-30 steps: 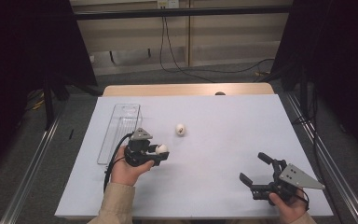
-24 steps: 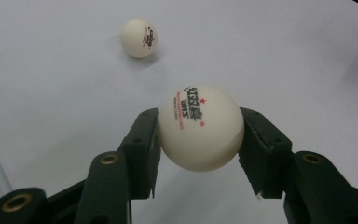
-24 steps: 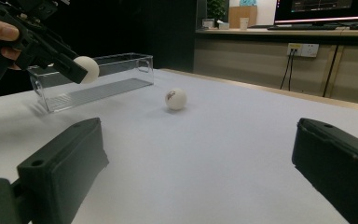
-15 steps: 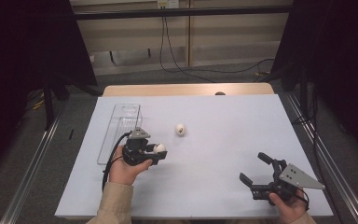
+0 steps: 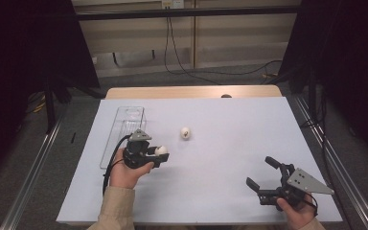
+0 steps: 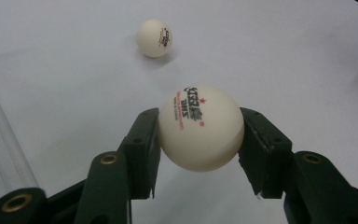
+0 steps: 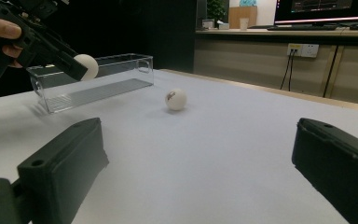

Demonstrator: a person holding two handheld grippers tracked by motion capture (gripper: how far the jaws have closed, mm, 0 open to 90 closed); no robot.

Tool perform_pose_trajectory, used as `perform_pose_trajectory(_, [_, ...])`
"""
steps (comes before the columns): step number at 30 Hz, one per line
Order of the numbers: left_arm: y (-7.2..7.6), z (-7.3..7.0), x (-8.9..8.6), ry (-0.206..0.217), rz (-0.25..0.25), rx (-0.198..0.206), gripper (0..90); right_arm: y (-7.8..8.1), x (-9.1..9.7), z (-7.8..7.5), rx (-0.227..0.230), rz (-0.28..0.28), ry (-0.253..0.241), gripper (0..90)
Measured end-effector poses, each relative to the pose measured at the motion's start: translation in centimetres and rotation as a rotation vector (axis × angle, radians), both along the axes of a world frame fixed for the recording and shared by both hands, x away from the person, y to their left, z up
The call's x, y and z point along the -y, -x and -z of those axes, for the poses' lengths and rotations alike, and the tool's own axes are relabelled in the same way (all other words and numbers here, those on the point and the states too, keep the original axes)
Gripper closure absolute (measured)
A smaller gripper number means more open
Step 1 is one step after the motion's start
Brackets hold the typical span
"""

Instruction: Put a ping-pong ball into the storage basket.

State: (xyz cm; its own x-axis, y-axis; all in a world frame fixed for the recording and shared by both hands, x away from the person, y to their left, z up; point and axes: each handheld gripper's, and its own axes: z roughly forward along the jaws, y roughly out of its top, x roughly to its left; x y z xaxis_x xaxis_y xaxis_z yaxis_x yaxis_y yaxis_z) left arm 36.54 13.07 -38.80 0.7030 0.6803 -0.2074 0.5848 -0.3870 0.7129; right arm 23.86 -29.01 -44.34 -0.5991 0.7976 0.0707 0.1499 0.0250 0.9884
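My left gripper is shut on a white table-tennis ball with red and black print, held a little above the white table sheet; the ball sits at the gripper's tip in the high view. A second white ball lies loose on the sheet, beyond and right of the held one. A clear plastic box stands just left of the left hand. My right gripper rests near the front right of the table, jaws wide open with nothing between them.
The white sheet covers the table, with a wooden edge at the far side. Metal rails run along both sides, and cables lie on the floor beyond.
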Motion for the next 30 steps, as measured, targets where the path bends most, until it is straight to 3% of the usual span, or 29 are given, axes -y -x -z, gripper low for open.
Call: perform_pose_trajectory(30, [-0.4, -0.2, -1.3, -0.013, -0.029, -0.015, 51.0, 0.0, 0.0, 0.0, 0.003, -0.002, 0.000, 2.2])
